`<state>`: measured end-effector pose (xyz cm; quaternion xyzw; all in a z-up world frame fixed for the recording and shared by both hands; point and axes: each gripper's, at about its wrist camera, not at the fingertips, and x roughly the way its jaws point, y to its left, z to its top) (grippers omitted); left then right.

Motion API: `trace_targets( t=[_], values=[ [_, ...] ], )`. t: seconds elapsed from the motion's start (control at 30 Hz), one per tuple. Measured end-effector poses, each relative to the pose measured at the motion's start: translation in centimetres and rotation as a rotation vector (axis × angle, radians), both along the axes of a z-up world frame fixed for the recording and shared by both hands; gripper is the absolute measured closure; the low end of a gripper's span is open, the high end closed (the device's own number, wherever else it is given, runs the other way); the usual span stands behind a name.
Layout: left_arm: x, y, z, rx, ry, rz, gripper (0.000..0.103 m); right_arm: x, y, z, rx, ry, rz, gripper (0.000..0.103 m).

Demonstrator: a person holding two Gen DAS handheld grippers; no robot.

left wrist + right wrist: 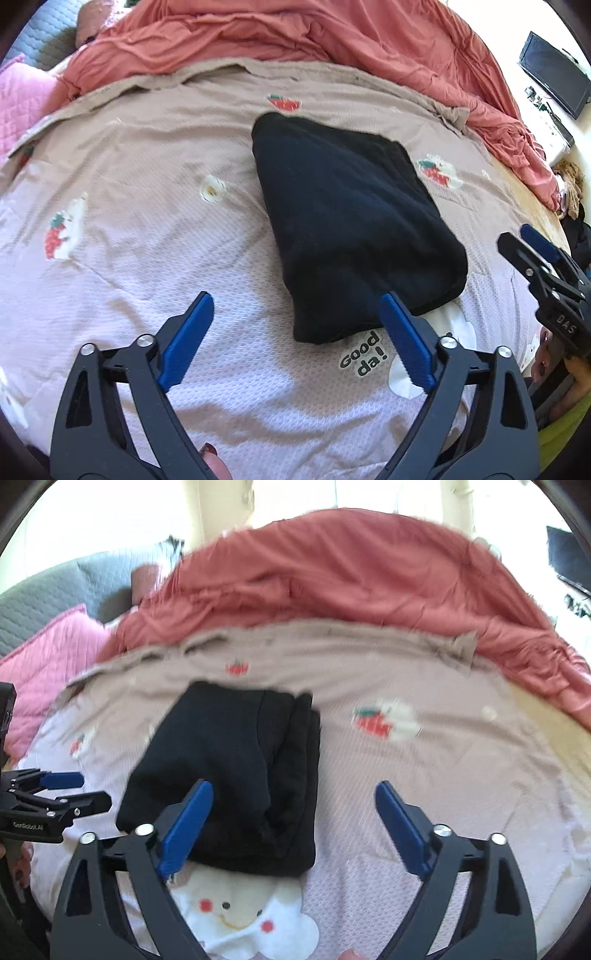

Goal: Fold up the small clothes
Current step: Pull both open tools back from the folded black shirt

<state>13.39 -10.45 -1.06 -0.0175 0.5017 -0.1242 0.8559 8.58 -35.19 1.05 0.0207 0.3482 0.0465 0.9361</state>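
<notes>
A black garment (351,221) lies folded into a compact rectangle on the strawberry-print bedspread (147,229). It also shows in the right wrist view (229,768), with layered folded edges on its right side. My left gripper (295,306) is open and empty, just in front of the garment's near end. My right gripper (293,794) is open and empty, hovering over the garment's near right corner. The right gripper also shows at the right edge of the left wrist view (532,251). The left gripper also shows at the left edge of the right wrist view (81,790).
A rumpled coral-red blanket (332,40) is heaped along the far side of the bed. A pink quilted pillow (44,672) lies at the far left. A dark monitor (554,74) stands beyond the bed at the right.
</notes>
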Motion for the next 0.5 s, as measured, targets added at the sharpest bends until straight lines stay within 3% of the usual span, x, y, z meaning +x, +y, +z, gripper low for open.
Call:
trace_targets(
  t=[0.1, 0.5],
  values=[
    [-0.5, 0.3, 1.3, 0.001, -0.031, 0.002, 0.009, -1.4, 0.0, 1.2, -0.019, -0.078, -0.012, 0.005],
    [-3.1, 1.0, 4.6, 0.042, -0.148, 0.019, 0.009, -6.1, 1.6, 4.4, -0.079, -0.259, -0.058, 0.005]
  ],
)
